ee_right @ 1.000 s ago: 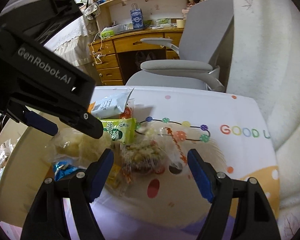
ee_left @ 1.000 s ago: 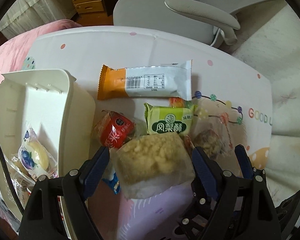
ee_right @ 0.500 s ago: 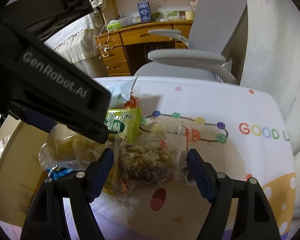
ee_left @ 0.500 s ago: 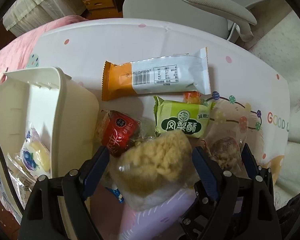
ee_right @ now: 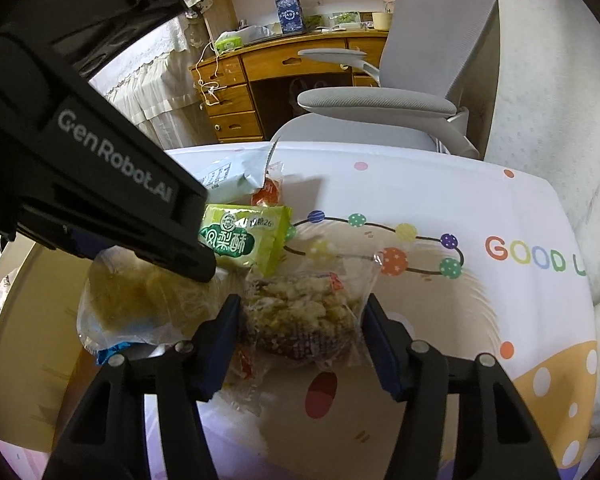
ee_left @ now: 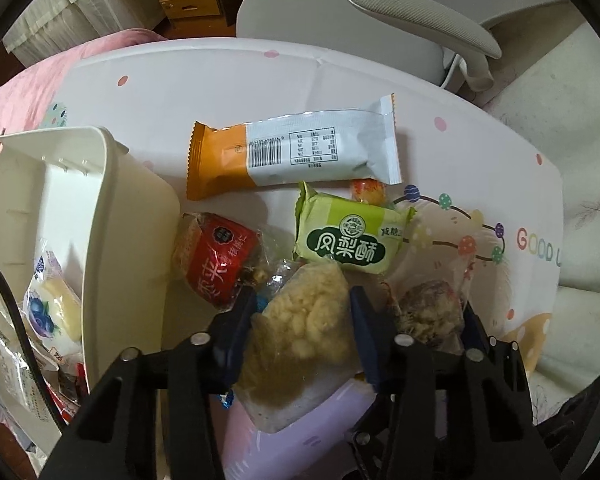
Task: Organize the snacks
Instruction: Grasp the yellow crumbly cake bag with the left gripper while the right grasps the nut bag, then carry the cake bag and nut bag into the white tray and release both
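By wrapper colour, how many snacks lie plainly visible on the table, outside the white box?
Clear: 2, the yellow crumbly bag and the dark bag
Green packet: 1
Red packet: 1
Orange-and-white packet: 1
Total: 5; small half-hidden wrappers not counted.

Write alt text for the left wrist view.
The left gripper, jaws just closing, squeezes a clear bag of pale crumbly snack above a table strewn with wrapped snacks. A cream bin on the left already holds several packets.

crumbly pastry wrapper [ee_left: 300, 332]: clear glossy film
pineapple cake packet [ee_left: 350, 236]: glossy green plastic
storage bin [ee_left: 112, 216]: smooth matt cream plastic
tablecloth [ee_right: 440, 200]: smooth printed sheet
desk [ee_right: 236, 80]: varnished wood
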Demonstrator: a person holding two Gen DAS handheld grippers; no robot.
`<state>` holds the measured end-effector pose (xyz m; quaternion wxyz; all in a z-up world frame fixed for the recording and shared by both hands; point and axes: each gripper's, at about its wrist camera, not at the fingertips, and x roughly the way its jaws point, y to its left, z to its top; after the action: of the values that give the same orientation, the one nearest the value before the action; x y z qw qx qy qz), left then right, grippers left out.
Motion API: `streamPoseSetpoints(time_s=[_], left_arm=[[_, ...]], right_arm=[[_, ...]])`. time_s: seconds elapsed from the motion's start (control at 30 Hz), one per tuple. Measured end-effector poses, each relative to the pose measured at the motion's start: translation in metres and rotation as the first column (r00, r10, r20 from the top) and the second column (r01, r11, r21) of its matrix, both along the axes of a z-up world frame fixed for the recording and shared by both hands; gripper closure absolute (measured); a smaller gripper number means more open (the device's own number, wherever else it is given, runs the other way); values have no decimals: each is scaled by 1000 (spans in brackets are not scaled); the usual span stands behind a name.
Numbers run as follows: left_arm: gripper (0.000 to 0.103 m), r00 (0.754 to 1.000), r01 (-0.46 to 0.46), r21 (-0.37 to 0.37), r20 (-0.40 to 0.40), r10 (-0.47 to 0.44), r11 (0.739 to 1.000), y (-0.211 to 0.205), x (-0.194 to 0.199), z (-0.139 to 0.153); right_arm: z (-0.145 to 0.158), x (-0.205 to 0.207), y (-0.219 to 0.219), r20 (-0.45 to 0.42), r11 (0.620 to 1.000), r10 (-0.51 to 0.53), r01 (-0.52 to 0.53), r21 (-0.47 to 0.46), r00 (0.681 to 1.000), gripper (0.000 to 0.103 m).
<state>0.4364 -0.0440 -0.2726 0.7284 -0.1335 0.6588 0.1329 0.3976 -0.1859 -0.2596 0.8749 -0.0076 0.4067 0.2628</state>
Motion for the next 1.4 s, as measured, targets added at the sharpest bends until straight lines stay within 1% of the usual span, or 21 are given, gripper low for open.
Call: streamPoseSetpoints(time_s=[0.1,0.2,0.33,0.47,0.63,0.87,1.1,1.27,1.4], left_arm=[[71,1000,-10,-35,8,10,999,5,-8,4],[74,1000,-10,-52,10,11,999,6,-15,8],[75,1000,-10,-74,10,11,997,7,-27,14],[75,1000,-7,-93,12,8,996,10,-45,26],[76,1000,6,-110,22,-3,994,11,-61,46],[76,996,48,-122,77,-39,991,10,-84,88],[76,989,85,-99,133,-72,991,17,-105,135],[76,982,94,-92,174,-77,991,35,-127,163],[76,977,93,-90,199,-74,992,53,-143,178]], right_arm=[[1,-1,-2,-20,1000,2,-2,-2,1000,44],[4,-1,-7,-43,1000,-6,7,15,999,47],[7,-5,-11,-51,1000,-16,15,-13,999,47],[13,-11,-16,-54,999,-26,24,-31,998,47],[29,-24,-21,-23,998,-25,23,-62,999,47],[61,-43,-29,12,997,-49,50,-64,999,47],[93,-70,-27,43,996,-76,78,-35,996,47],[115,-89,-16,82,996,-77,80,-32,994,47],[130,-102,-2,107,996,-74,78,-30,991,47]])
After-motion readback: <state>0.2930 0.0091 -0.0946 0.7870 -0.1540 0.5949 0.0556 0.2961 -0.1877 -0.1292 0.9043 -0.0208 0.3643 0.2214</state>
